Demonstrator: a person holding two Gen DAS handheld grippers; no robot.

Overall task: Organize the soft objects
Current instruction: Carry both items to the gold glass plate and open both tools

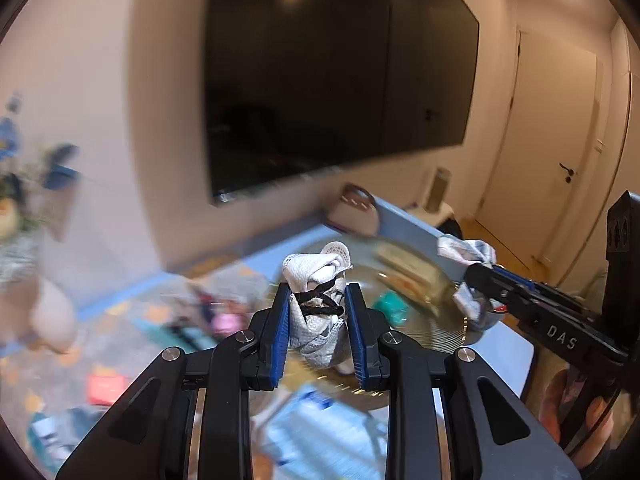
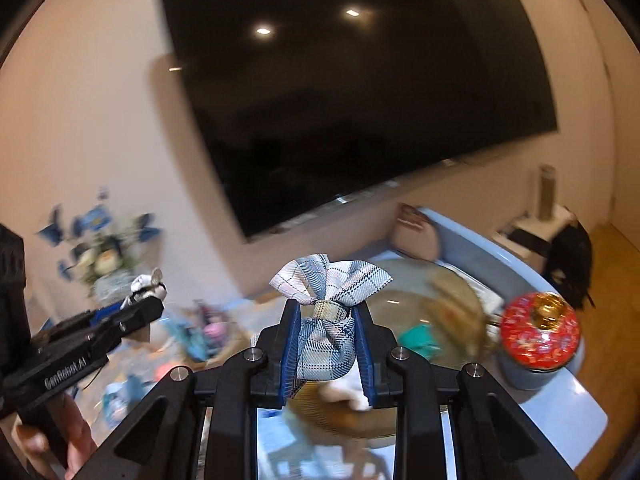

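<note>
A white mesh pouch [image 1: 320,304] tied with a black cord is pinched between the blue pads of the left gripper [image 1: 318,300] and is held in the air above a round gold tray [image 1: 436,332] on the blue table [image 1: 508,354]. A blue-grey plaid pouch [image 2: 326,320], cinched by a woven band, is clamped likewise by the right gripper [image 2: 327,322], also clear of the table. Recorded nearby: a red floral lidded jar [image 2: 538,330] at the table's edge, a dark wall screen [image 2: 360,100] behind, and blurred clutter on the floor.
</note>
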